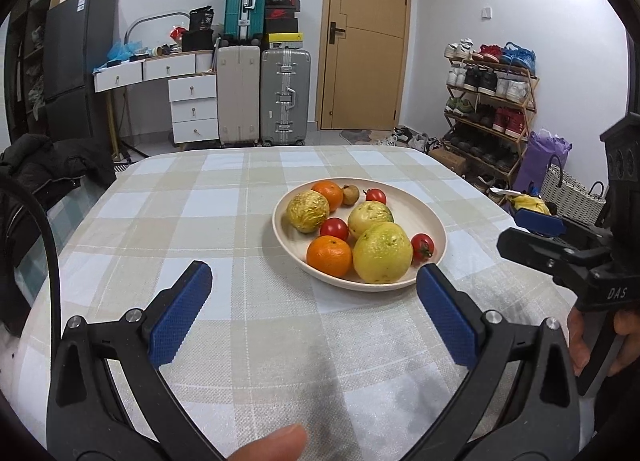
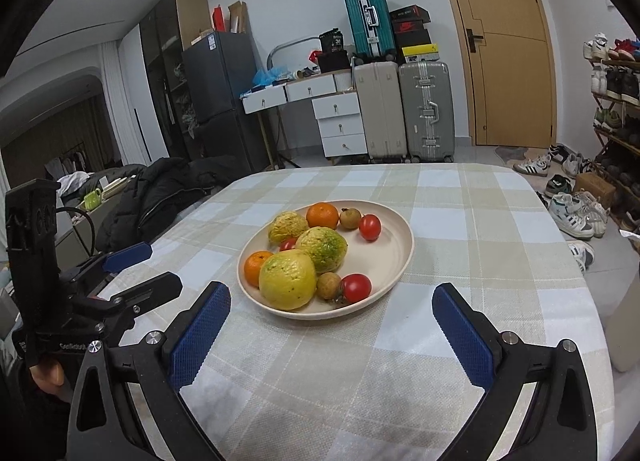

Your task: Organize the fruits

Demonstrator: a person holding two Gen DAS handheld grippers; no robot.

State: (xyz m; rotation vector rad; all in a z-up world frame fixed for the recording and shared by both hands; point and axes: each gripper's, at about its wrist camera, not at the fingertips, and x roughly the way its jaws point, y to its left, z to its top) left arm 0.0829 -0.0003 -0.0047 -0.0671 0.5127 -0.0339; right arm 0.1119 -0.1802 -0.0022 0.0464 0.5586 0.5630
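A cream plate [image 1: 416, 205] [image 2: 394, 245] stands on the checked tablecloth and holds all the fruit: yellow-green guavas [image 1: 383, 252] [image 2: 287, 279], two oranges [image 1: 329, 256] [image 2: 323, 215], red tomatoes [image 1: 422, 246] [image 2: 356, 287] and small brown fruits [image 1: 349, 194] [image 2: 329, 285]. My left gripper [image 1: 314, 281] is open just short of the plate's near rim, with nothing between its blue pads. My right gripper [image 2: 332, 301] is open too, its fingers straddling the near rim without touching any fruit. Each gripper shows at the edge of the other's view.
The table [image 1: 224, 221] [image 2: 480, 229] has rounded edges. A black jacket [image 1: 48, 169] [image 2: 168, 185] lies on a chair at its left. Suitcases [image 1: 285, 95], a desk with drawers and a door stand behind. A shoe rack [image 1: 492, 97] and loose shoes [image 2: 572, 213] are to the right.
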